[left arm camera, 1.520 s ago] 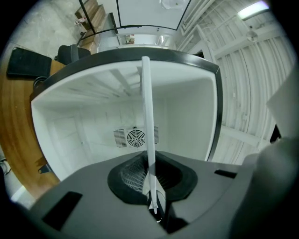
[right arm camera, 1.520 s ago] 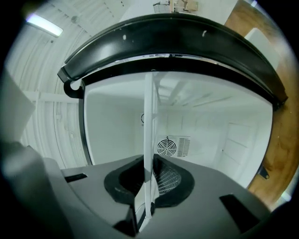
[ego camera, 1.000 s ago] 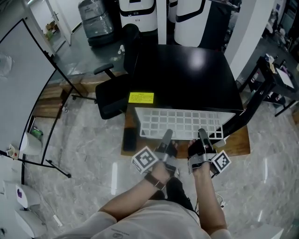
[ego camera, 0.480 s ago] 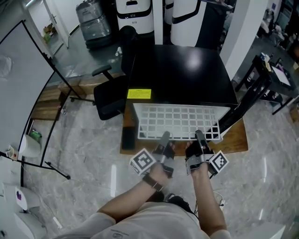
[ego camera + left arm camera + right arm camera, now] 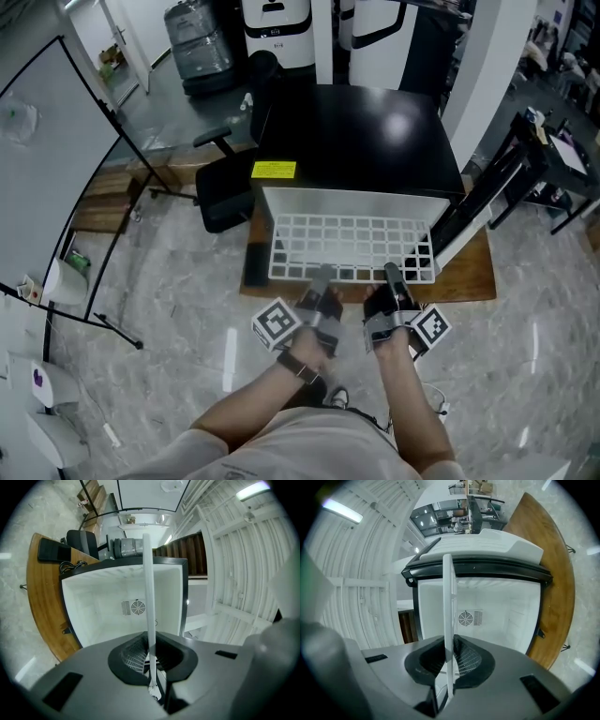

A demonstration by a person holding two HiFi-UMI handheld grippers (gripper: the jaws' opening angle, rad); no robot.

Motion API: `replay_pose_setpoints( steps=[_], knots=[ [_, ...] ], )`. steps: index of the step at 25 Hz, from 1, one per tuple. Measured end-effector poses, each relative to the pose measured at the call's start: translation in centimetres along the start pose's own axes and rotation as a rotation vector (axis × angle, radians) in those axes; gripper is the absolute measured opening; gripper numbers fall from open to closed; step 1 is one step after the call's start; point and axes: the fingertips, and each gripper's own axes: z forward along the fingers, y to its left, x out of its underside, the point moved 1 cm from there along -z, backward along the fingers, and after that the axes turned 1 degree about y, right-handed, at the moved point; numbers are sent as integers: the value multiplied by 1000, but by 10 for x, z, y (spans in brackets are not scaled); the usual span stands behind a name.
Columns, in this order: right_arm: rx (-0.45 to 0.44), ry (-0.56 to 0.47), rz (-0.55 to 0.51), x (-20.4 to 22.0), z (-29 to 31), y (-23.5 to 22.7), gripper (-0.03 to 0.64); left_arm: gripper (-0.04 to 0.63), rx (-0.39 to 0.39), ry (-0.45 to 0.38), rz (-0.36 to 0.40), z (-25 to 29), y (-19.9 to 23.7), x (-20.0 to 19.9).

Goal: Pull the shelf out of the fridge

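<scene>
A white wire-grid shelf [image 5: 352, 246] sticks far out of the small black fridge [image 5: 361, 150], level above the floor. My left gripper [image 5: 322, 277] is shut on the shelf's front edge left of centre, and my right gripper [image 5: 391, 276] is shut on that edge right of centre. In the left gripper view the shelf [image 5: 148, 602] shows edge-on as a thin white bar running into the jaws, with the empty white fridge interior [image 5: 117, 609] behind. The right gripper view has the same edge-on shelf [image 5: 448, 620] clamped between the jaws, and the fridge cavity [image 5: 492, 616] beyond.
The fridge stands on a wooden platform [image 5: 469, 279] over a marble floor. Its open door [image 5: 487, 202] angles out at the right. A black office chair [image 5: 225, 187] stands left of the fridge. A glass partition and a stand's legs [image 5: 94, 323] are at the far left.
Both grippers have moved back toward the person with the shelf in their jaws. More of the grid now shows outside the fridge.
</scene>
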Motion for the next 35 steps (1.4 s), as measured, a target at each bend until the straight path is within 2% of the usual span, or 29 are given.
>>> replay_pose_setpoints(
  steps=[5, 14, 19, 22, 32, 35],
  knots=[
    [6, 20, 24, 12, -24, 11, 48, 29, 11, -3, 12, -21, -17, 8],
    [-12, 96, 17, 28, -98, 32, 49, 29, 9, -48, 17, -93, -32, 56],
    [-26, 127, 6, 32, -139, 44, 48, 29, 54, -68, 1, -126, -50, 88],
    [-26, 135, 4, 34, -165, 41, 48, 29, 45, -61, 20, -146, -48, 105],
    [-11, 162, -4, 39, -191, 51, 48, 29, 26, -65, 45, -171, -59, 122],
    [-16, 170, -10, 40, -192, 54, 48, 29, 42, -75, 32, -172, -63, 123]
  ],
)
